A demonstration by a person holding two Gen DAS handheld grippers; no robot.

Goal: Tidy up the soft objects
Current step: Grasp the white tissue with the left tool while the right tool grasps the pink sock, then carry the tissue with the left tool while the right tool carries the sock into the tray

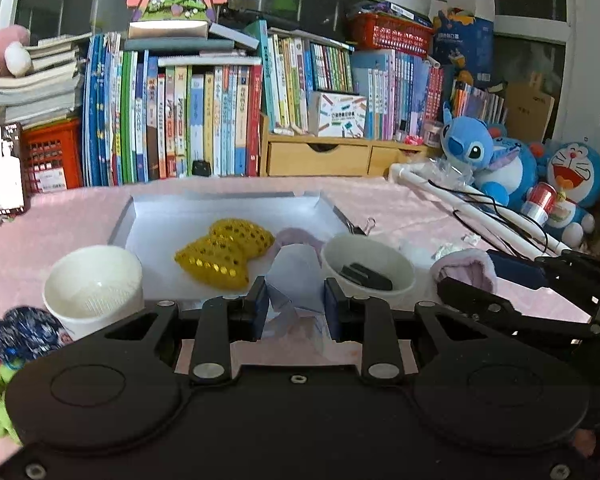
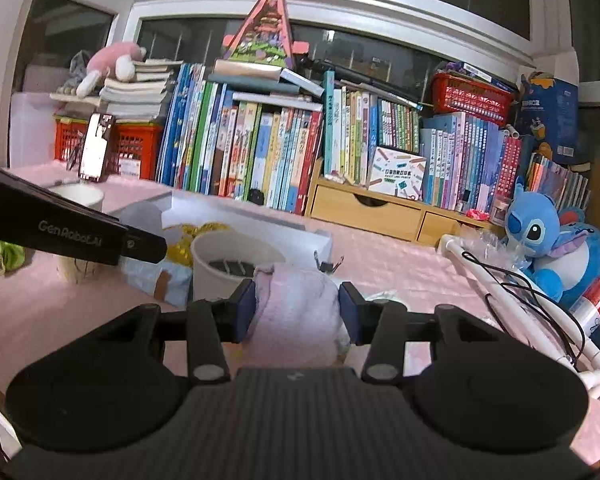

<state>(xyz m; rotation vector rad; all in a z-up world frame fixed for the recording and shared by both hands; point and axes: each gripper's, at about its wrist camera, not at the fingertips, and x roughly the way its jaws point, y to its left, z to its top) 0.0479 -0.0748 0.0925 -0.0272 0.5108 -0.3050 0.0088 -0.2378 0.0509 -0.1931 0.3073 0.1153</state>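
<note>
My left gripper (image 1: 296, 300) is shut on a pale blue folded cloth (image 1: 296, 276), held just above the pink table top. Behind it a yellow sequined bow (image 1: 224, 252) lies in a shallow white tray (image 1: 220, 208), with a lilac soft piece (image 1: 296, 236) at the tray's near right corner. My right gripper (image 2: 298, 304) is shut on a fluffy pink-lilac cloth (image 2: 296, 300). In the left wrist view the same gripper (image 1: 500, 276) and its cloth (image 1: 464, 268) show at the right. The left gripper's black arm (image 2: 100, 236) crosses the right wrist view's left side, the blue cloth (image 2: 156, 276) hanging under it.
A white cup (image 1: 96, 284) stands near left, and a white cup holding black binder clips (image 1: 368, 268) near right. A dark patterned cloth (image 1: 24, 332) lies at the lower left. Books line the back. Plush toys (image 1: 472, 152), a white pipe with cable (image 1: 460, 200) and a red can (image 1: 540, 200) crowd the right.
</note>
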